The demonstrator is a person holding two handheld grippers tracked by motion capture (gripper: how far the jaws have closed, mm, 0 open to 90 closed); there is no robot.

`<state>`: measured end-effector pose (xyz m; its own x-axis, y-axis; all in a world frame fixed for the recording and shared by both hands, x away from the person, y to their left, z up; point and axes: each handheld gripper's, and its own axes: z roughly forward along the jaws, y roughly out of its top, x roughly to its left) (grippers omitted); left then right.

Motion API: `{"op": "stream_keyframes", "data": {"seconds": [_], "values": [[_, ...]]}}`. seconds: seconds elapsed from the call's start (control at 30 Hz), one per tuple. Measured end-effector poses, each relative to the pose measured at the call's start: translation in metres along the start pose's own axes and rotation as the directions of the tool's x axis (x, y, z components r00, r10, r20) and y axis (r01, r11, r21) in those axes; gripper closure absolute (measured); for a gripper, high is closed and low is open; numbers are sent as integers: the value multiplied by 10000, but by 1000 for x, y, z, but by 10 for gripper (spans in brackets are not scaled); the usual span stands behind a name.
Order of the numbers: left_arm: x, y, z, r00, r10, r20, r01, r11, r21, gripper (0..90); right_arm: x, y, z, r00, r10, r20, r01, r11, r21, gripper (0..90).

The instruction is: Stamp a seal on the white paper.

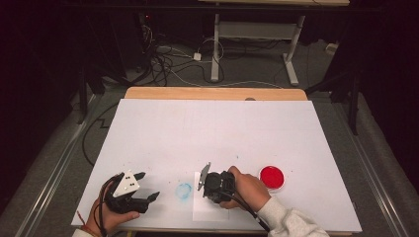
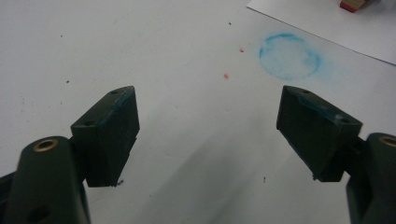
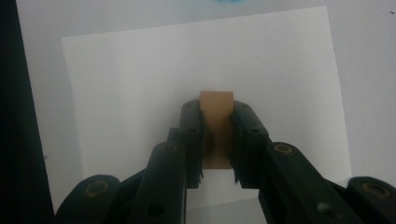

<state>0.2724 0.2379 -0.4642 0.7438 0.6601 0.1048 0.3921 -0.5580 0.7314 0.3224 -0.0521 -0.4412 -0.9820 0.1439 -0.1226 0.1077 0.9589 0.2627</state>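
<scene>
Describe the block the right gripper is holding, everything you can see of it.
The block looks like plain tan wood with flat faces and a square top edge. The right gripper is shut on it, jaws pressing both sides, upper end sticking out past them. It is over the white paper sheet; whether it touches the sheet cannot be told.

Both tongs are black. The left tongs (image 1: 148, 185) carry a light grey three-cornered plate (image 1: 127, 183) with dark dots on it, and thin dark cables (image 1: 102, 207) run back over the left hand (image 1: 111, 219). In the left gripper view, its flat jaw blocks have small screw holes, brass-coloured rings at the joints and blue smears on the top edges. The right tongs (image 3: 217, 140) show the same brass rings, with toothed inner faces. A black cable (image 1: 252, 213) trails from them toward 5 o'clock along a light grey sleeve (image 1: 291, 222). On the left wrist sits a thin red-orange band (image 1: 83, 224).
</scene>
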Motion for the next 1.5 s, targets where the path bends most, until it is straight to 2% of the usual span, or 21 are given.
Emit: {"op": "stream_keyframes", "data": {"seconds": [0.13,0.3,0.7,1.17,1.4,1.5], "values": [[0,1,0,10000,-59,-42,59,10000,-58,207,3,2,0,9997,-158,188,155,9997,177,765],[-1,1,1,10000,11,0,-11,10000,-32,208,1,2,0,9999,-112,58,112,9999,132,765],[-1,1,1,10000,27,-15,-27,10000,-20,208,2,6,0,9996,-273,68,269,9985,484,765],[-1,1,2,10000,17,-10,-17,10000,36,207,1,5,1,9998,-188,33,186,9991,388,765],[-1,1,3,10000,51,-3,-51,10000,60,208,5,8,1,9987,-402,312,382,9973,621,765],[-1,1,2,10000,26,-26,-26,10000,49,208,4,6,1,9993,-310,201,300,9984,476,764]]}}
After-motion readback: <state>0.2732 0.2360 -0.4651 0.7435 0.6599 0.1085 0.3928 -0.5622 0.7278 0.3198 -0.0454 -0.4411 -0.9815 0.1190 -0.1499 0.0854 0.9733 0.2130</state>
